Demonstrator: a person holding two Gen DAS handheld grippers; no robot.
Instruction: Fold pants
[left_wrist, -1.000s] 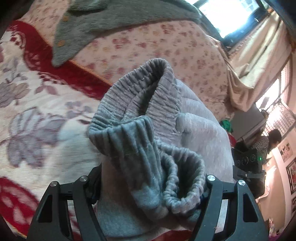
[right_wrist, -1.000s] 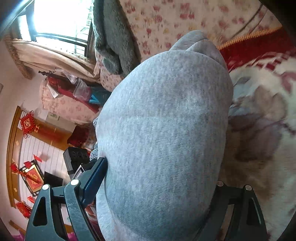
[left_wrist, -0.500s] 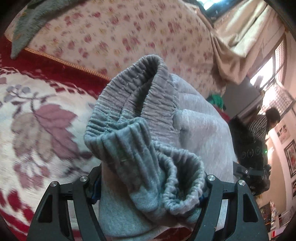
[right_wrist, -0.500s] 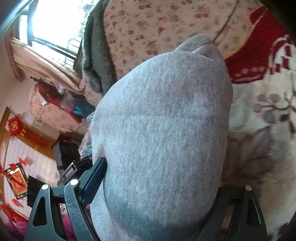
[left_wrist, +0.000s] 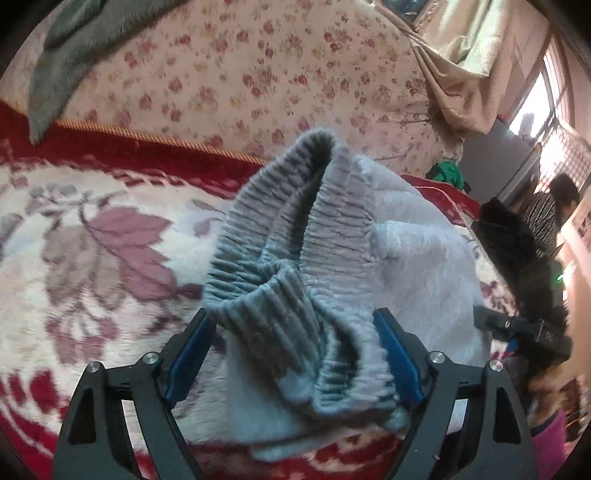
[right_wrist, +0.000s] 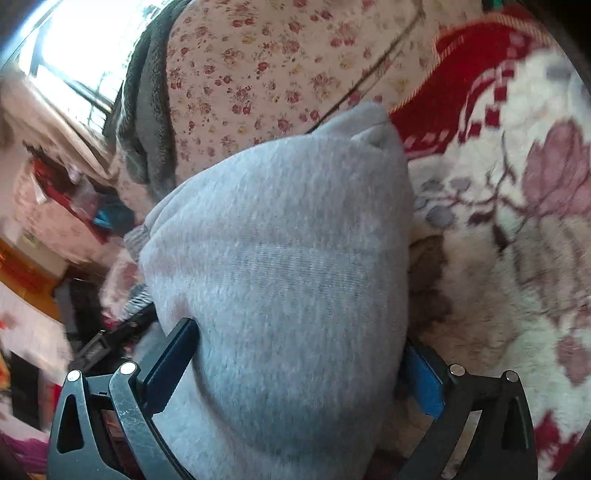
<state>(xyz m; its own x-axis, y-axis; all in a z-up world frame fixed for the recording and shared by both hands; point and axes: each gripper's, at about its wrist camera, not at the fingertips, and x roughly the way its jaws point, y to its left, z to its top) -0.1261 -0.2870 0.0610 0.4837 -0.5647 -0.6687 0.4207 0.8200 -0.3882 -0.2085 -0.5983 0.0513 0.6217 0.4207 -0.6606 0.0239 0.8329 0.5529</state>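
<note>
Grey sweatpants are bundled on a red and white flowered blanket. In the left wrist view their ribbed waistband (left_wrist: 295, 229) stands up between the jaws of my left gripper (left_wrist: 291, 317). Those jaws are opening, and the blue pads (left_wrist: 397, 362) show bare beside the cloth. In the right wrist view the smooth folded part of the pants (right_wrist: 288, 240) bulges between the jaws of my right gripper (right_wrist: 297, 332). These jaws are opening too, spread very wide. One blue pad (right_wrist: 423, 384) shows at the cloth's right edge.
The blanket (left_wrist: 92, 240) spreads to the left of the pants. A cream quilt with small flowers (left_wrist: 258, 74) lies behind, with a grey fleece garment (left_wrist: 62, 48) on it. A black device (left_wrist: 517, 258) and a person (left_wrist: 554, 206) are at the right, near a window.
Both grippers swept sideways across the bed with the pants. Their jaws have since spread apart, baring the blue pads, and the bundle has slackened between them.
</note>
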